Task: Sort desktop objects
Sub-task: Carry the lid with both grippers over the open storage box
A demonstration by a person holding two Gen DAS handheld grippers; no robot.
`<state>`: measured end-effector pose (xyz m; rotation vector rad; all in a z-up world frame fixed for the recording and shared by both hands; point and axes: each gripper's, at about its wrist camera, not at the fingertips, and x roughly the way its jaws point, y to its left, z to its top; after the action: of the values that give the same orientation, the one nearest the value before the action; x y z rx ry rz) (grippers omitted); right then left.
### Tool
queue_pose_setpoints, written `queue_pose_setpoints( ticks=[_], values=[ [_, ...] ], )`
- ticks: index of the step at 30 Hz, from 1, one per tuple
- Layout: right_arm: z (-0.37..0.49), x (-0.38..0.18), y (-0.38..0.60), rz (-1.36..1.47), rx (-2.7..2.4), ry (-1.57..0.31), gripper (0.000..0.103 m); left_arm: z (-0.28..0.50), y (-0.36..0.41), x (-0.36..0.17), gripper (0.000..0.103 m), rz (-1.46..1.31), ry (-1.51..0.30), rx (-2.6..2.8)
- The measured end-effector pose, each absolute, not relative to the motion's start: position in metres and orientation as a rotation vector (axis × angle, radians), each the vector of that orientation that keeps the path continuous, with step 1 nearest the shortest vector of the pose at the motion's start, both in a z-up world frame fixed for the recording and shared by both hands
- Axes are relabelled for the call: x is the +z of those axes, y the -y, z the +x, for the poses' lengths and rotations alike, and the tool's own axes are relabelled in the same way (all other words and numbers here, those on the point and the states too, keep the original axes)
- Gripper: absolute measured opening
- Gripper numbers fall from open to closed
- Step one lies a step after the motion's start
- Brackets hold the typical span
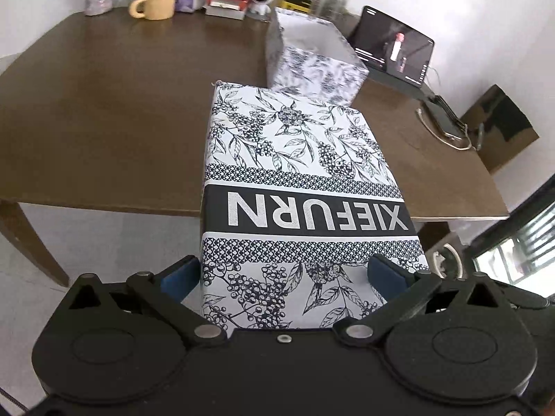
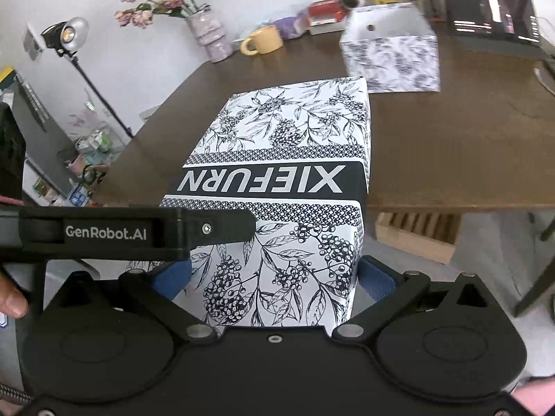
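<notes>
Both claws grip the same patterned lid — the left claw point(image 1: 282, 274) and right claw point(image 2: 274, 274) each have blue pads pressed on its sides. The lid point(image 1: 295, 180) hangs over the bench point(image 1: 104, 104) edge. At one o'clock stands the open box point(image 1: 312, 62); a mug point(image 1: 156, 5) sits at eleven, a tablet point(image 1: 395, 48) at two.

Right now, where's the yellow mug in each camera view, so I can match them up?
Left wrist view: the yellow mug sits upper left, at the table's far edge, handle pointing left.
Right wrist view: the yellow mug sits top centre, right of the flower vase.
Shared landmark: the open patterned box, to the mug's right in both views.
</notes>
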<state>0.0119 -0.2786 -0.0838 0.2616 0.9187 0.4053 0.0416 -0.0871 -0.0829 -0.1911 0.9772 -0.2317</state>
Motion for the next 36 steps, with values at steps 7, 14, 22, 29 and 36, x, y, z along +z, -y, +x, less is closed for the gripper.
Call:
queue_pose_setpoints(
  ticks=[7,14,22,29,36],
  values=[
    [-0.001,-0.088,0.295,0.258,0.364,-0.903,0.103,0.048,0.111,-0.079,0.103,-0.181,-0.942,-0.279],
    [0.015,-0.079,0.301,0.241,0.339,-0.841,0.103,0.082,0.134,-0.063,0.103,-0.177,-0.864,-0.304],
    [0.081,-0.069,0.310,0.212,0.335,-0.763,0.103,0.154,0.158,-0.048,0.103,-0.185,-0.795,-0.304],
    [0.169,-0.056,0.312,0.177,0.358,-0.727,0.103,0.241,0.170,-0.032,0.103,-0.192,-0.768,-0.281],
    [0.275,-0.066,0.292,0.187,0.381,-0.726,0.103,0.333,0.183,-0.038,0.103,-0.175,-0.776,-0.259]
  ],
)
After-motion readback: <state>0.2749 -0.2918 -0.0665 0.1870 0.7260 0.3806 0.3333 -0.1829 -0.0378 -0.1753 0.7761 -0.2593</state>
